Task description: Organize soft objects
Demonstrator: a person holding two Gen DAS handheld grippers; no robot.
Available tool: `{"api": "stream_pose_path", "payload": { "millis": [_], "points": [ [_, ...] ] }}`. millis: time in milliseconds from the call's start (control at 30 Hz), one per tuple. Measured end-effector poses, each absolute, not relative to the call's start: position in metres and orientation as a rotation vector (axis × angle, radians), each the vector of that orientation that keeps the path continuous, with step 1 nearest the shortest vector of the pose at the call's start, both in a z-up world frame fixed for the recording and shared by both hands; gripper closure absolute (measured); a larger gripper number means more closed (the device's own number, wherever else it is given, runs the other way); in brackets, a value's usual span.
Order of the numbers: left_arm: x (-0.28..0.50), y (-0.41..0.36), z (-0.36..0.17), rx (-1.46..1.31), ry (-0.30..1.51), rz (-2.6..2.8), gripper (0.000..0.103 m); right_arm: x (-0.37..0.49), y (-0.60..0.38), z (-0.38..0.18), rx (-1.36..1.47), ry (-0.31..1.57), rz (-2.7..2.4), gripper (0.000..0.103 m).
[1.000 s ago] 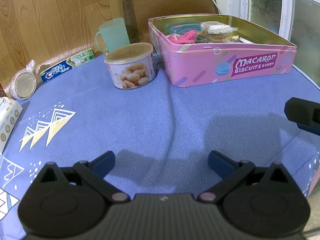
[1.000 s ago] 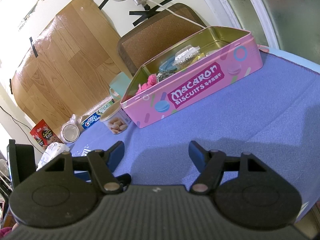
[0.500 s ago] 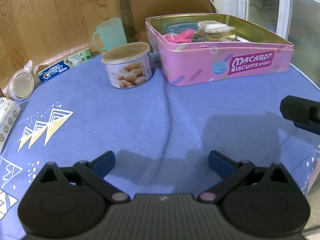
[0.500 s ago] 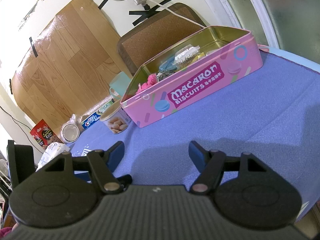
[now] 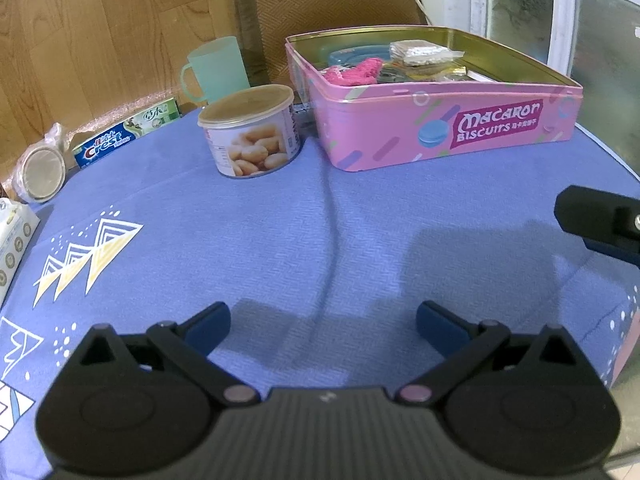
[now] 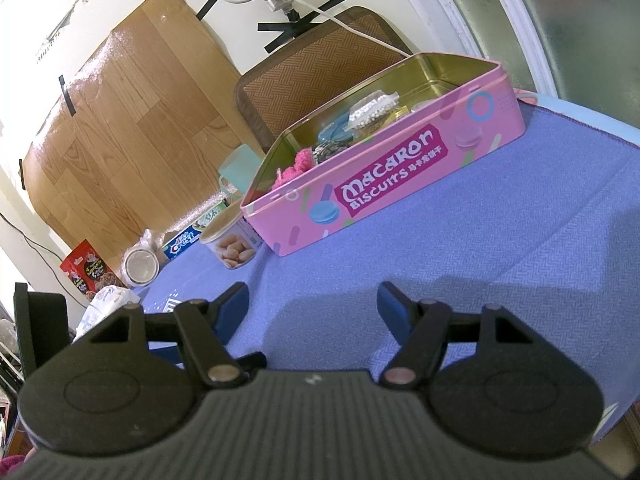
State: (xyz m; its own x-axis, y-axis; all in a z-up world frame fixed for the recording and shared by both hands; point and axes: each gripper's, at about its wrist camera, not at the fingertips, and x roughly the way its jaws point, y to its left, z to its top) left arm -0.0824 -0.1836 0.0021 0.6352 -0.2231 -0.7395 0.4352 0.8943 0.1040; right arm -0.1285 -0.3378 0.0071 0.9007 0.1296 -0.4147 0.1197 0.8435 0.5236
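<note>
Pink fuzzy cloth point(image 5: 354, 72) lies inside the macaron tin point(image 5: 440, 136) well ahead of the left tool point(image 5: 322, 322) and right tool point(image 6: 312, 306), both wide open and holding nothing.

Blue-clothed table point(image 5: 280, 220): pink tin point(image 5: 440, 136), snack can point(image 5: 252, 136), mug point(image 5: 216, 68), toothpaste box point(image 5: 120, 140).

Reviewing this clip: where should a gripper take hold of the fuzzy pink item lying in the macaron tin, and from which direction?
Probably from above. The fuzzy pink item lies below the pink tin rim near its left wall, so a side approach is walled off. Pinch across its raised, narrow middle; the left gripper, open and empty, appears better lined up with it.
</note>
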Motion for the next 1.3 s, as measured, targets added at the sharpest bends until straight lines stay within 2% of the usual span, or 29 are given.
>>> {"api": "stream_pose_path", "payload": {
  "millis": [1300],
  "points": [
    [-0.0847, -0.1852, 0.0015, 0.293, 0.804, -0.393, 0.000, -0.1290, -0.3378, 0.0059, 0.584, 0.455, 0.002, 0.030]
  ]
}}
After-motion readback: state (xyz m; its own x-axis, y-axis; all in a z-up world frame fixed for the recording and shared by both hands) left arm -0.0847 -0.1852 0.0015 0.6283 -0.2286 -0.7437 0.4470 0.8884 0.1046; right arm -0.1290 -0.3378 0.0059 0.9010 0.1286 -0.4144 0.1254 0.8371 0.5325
